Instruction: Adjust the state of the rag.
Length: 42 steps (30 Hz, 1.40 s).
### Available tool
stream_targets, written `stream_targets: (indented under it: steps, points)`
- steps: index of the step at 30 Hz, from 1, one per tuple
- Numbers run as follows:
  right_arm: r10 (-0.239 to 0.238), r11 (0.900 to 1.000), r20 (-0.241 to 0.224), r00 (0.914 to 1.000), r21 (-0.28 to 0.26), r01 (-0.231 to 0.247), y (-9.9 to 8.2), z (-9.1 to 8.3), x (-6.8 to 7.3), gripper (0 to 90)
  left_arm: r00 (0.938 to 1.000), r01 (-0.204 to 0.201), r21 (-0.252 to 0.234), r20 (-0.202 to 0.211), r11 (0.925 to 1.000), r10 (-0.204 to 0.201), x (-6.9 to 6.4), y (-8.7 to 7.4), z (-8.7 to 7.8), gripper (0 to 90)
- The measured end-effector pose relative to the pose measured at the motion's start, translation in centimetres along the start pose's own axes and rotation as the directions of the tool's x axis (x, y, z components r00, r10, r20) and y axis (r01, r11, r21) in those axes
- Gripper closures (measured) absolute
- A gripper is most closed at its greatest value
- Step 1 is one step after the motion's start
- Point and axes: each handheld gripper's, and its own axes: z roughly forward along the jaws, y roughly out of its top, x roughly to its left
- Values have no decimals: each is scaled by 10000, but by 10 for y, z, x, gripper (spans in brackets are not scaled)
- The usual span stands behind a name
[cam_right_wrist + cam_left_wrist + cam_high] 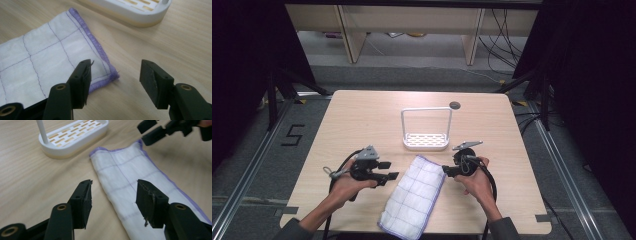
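Note:
A folded white cloth (pixel 414 195) with purple edging and a thin grid pattern lies lengthwise on the wooden table (pixel 362 120) near its front edge. My left gripper (pixel 388 170) is open just left of the cloth's upper half, jaws pointing right. In the left gripper view the cloth (pixel 135 180) lies under and between the open jaws, low above it. My right gripper (pixel 446 171) is open at the cloth's far right corner. In the right gripper view that corner (pixel 110 72) lies between the jaws, close to the left one. Neither gripper holds anything.
A white slotted rack (pixel 426 141) with a tall wire handle stands behind the cloth at mid-table; its base is also in the left gripper view (pixel 72 137) and the right gripper view (pixel 140 11). A dark grommet (pixel 455 105) sits near the far edge.

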Motion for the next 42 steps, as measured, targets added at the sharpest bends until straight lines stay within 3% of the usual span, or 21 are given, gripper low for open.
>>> stream_targets:
  steps: [4,7,16,19,26,29,32,33,35,36,37,42]
  points:
    - [217,9997,105,9997,61,-217,1,4,2,409,9990,412,277,-203,9988,-407,13,15,33,427]
    - [30,9998,210,9998,183,-34,2,6,3,402,9987,492,533,-162,9974,-484,14,25,58,423]
    - [-161,9992,446,9989,371,144,1,14,5,397,9982,-86,1243,-579,9922,159,13,32,90,440]
    - [-342,9983,707,9969,486,308,2,16,8,401,9984,-4,1299,-552,9915,76,15,30,98,480]
    - [-229,9985,788,9966,515,189,2,27,5,421,9969,-571,1353,-465,9892,640,13,29,99,707]
    - [-428,9971,673,9968,663,383,2,25,8,499,9964,-662,1254,-439,9899,722,11,28,98,768]
    - [-226,9984,540,9983,528,198,1,25,9,555,9967,-628,1207,-430,9907,684,11,27,97,796]
    - [-406,9979,235,9989,520,394,2,26,8,641,9966,-632,1103,-460,9919,686,10,26,98,815]
    - [-287,9977,199,9994,615,275,2,25,10,662,9962,-712,1128,-422,9911,764,10,25,97,818]
    - [-410,9979,-71,9991,505,413,1,26,10,766,9955,-790,1115,-428,9906,842,10,25,97,831]
    - [-421,9984,-123,9990,381,425,1,26,10,796,9952,-849,1136,-386,9899,898,10,26,95,835]
    - [-548,9979,-312,9980,322,558,1,25,10,856,9971,-647,890,-330,9939,679,10,26,86,845]
